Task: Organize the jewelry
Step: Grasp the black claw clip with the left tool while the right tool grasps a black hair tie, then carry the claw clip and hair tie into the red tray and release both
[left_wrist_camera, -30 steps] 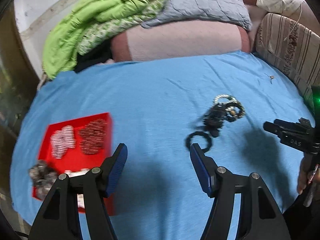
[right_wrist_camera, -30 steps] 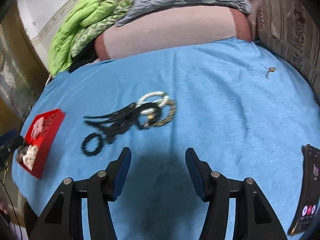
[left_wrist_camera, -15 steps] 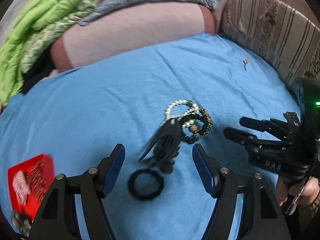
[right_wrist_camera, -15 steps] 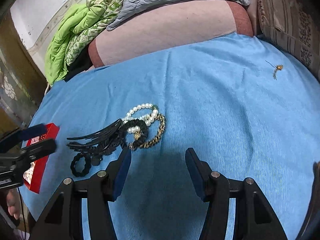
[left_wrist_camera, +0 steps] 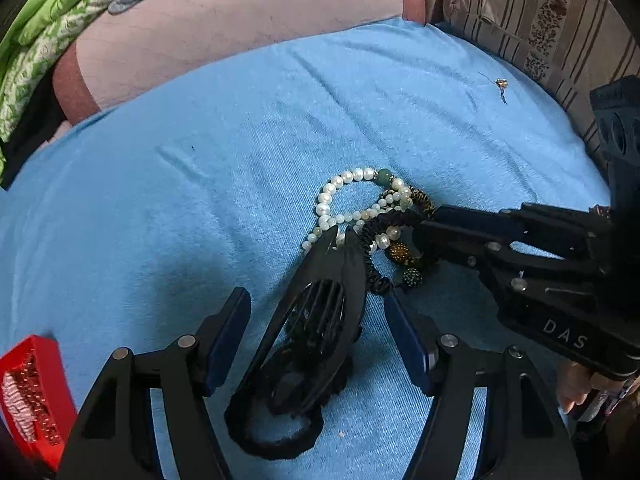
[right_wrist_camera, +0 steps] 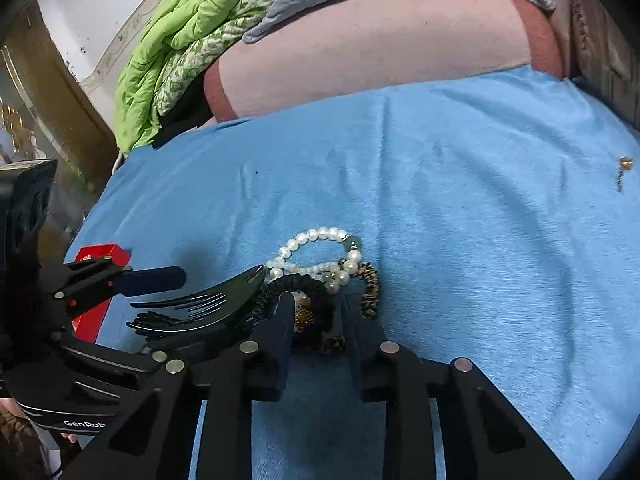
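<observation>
A jewelry pile lies on the blue bedsheet: a black claw hair clip (left_wrist_camera: 320, 312) (right_wrist_camera: 200, 312), a black hair tie (left_wrist_camera: 276, 440), a white pearl bracelet (left_wrist_camera: 340, 200) (right_wrist_camera: 316, 248), a black scrunchie band (left_wrist_camera: 384, 224) (right_wrist_camera: 296, 284) and a leopard-patterned band (right_wrist_camera: 370, 288). My left gripper (left_wrist_camera: 316, 316) is open, its fingers on either side of the hair clip. My right gripper (right_wrist_camera: 316, 312) (left_wrist_camera: 428, 224) has narrowed around the scrunchie and beaded pieces; how tightly it grips is unclear. A red tray (left_wrist_camera: 32, 392) (right_wrist_camera: 100, 280) holding jewelry sits at the left.
A small gold earring (left_wrist_camera: 501, 85) (right_wrist_camera: 623, 168) lies alone at the far right of the sheet. A pink bolster (right_wrist_camera: 380, 52), green blanket (right_wrist_camera: 172, 60) and grey quilt line the back. A striped cushion (left_wrist_camera: 540, 28) borders the right.
Both grippers have moved in to the jewelry pile. The left now straddles the hair clip; the right's jaws have narrowed around the scrunchie. The red tray has slid to the left edge of view.
</observation>
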Demonstrator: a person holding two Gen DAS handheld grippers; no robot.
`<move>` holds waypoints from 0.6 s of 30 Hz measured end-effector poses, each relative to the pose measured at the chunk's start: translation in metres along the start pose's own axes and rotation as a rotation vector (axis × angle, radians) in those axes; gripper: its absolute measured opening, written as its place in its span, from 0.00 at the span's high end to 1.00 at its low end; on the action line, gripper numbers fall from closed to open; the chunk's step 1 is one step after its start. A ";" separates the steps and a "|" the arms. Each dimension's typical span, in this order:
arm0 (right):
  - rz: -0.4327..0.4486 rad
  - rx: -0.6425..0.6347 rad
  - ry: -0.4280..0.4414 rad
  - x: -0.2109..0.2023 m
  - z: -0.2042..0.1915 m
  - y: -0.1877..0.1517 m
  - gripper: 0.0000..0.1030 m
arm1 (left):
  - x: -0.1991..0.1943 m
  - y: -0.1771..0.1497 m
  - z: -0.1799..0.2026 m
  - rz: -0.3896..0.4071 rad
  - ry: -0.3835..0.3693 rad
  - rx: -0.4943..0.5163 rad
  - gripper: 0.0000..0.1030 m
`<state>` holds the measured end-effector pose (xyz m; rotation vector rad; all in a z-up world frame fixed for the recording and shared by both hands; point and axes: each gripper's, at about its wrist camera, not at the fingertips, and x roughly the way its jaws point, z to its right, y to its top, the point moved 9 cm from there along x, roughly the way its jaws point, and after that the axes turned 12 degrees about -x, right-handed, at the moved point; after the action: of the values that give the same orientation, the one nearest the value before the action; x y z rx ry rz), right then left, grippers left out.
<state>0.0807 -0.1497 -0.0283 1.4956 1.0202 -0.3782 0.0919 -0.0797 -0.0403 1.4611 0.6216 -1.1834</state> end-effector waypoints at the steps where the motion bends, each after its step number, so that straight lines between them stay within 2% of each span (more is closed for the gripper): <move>1: -0.005 0.001 0.003 0.002 0.000 0.000 0.74 | 0.002 0.000 -0.001 -0.002 -0.009 -0.009 0.41; 2: -0.012 0.003 0.006 0.005 0.000 -0.001 0.74 | 0.003 0.000 -0.003 -0.005 -0.018 -0.018 0.51; 4: -0.019 0.009 0.010 0.009 0.000 -0.002 0.74 | 0.003 -0.001 -0.004 -0.014 -0.050 -0.042 0.56; 7: -0.022 0.014 0.017 0.011 0.000 -0.005 0.78 | 0.001 0.000 -0.008 0.003 -0.060 -0.072 0.56; 8: -0.025 0.013 0.023 0.012 -0.001 -0.005 0.86 | 0.000 -0.001 -0.009 0.008 -0.061 -0.078 0.56; 9: -0.026 0.015 0.030 0.012 -0.002 -0.005 0.89 | -0.001 -0.001 -0.009 0.013 -0.063 -0.085 0.56; 18: 0.034 0.006 0.068 -0.010 -0.024 0.003 0.92 | -0.038 -0.006 -0.010 0.073 -0.085 -0.127 0.57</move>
<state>0.0694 -0.1315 -0.0137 1.5383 1.0469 -0.3087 0.0762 -0.0604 -0.0098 1.3091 0.5695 -1.1230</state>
